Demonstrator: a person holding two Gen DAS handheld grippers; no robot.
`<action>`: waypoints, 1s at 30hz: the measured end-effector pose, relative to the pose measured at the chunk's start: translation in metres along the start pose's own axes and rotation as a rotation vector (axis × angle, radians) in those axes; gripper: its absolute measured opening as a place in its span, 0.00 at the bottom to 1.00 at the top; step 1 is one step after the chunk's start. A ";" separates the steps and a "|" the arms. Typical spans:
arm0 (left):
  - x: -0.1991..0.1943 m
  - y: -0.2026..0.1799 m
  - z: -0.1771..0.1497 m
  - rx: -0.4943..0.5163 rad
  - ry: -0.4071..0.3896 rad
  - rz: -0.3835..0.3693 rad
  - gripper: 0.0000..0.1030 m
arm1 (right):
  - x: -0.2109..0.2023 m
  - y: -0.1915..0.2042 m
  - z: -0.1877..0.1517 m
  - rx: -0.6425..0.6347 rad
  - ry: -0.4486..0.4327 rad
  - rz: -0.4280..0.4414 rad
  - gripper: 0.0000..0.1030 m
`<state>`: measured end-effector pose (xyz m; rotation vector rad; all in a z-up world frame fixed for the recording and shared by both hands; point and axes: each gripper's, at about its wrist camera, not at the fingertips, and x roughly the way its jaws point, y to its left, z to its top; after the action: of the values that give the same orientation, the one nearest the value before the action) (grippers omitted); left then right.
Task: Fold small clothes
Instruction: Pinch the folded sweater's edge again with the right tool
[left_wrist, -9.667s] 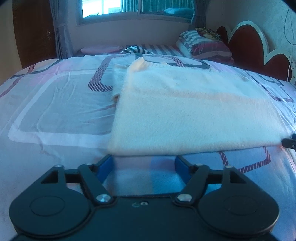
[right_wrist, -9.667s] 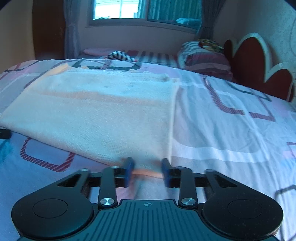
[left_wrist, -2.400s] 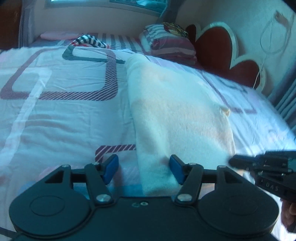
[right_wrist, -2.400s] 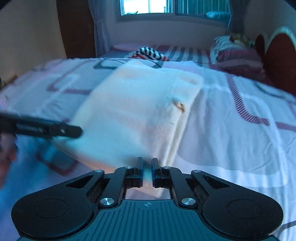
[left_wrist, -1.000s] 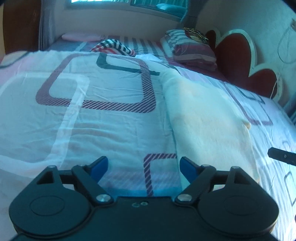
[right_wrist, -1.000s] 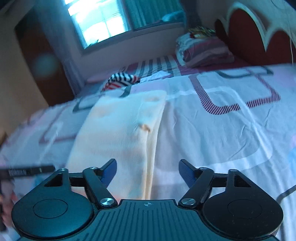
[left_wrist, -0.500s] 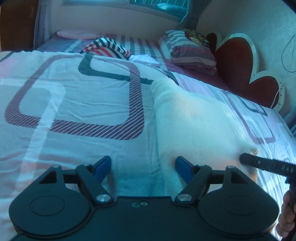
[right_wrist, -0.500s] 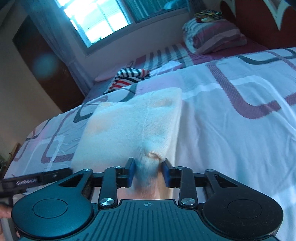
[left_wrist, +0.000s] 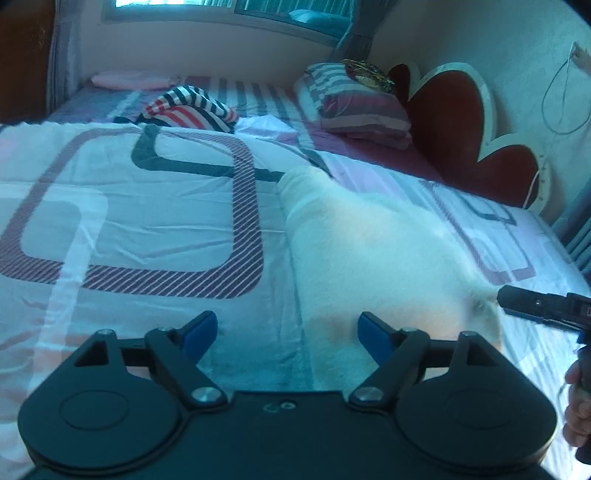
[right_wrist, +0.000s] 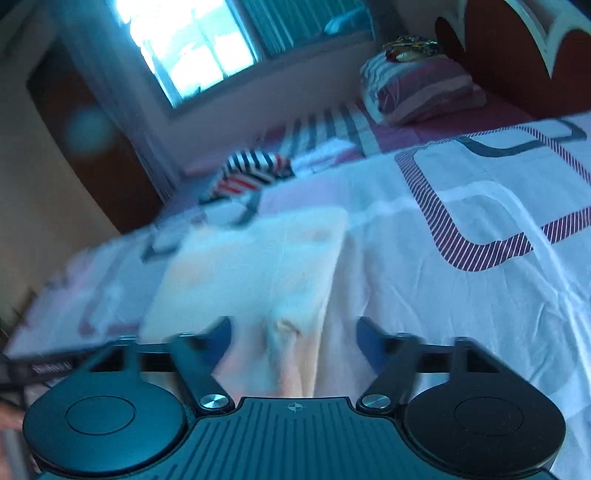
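Cream sweater (right_wrist: 258, 266) folded narrow on bed (left_wrist: 147, 229) | right tool (right_wrist: 293, 334) just released its pinched corner, jaws wide, empty | left tool (left_wrist: 286, 330) wide, empty, straddling near edge | next fold pending

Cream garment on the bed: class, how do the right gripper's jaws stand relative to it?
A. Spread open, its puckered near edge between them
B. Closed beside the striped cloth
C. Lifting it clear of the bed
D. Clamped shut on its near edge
A: the right gripper stands spread, its jaws having just opened, with the cream garment and its pucker lying unpinched between them.
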<state>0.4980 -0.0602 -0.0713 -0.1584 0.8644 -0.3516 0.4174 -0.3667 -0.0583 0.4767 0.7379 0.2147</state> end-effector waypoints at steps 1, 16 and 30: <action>0.002 0.001 0.002 -0.012 0.009 -0.019 0.80 | 0.002 -0.005 0.002 0.032 0.014 0.007 0.72; 0.058 0.019 0.020 -0.224 0.139 -0.245 0.69 | 0.049 -0.061 0.008 0.341 0.151 0.291 0.71; 0.059 -0.032 0.030 -0.023 0.103 -0.101 0.31 | 0.054 -0.012 0.011 0.100 0.160 0.146 0.31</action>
<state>0.5485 -0.1115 -0.0861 -0.2070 0.9640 -0.4479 0.4644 -0.3622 -0.0892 0.6147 0.8740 0.3573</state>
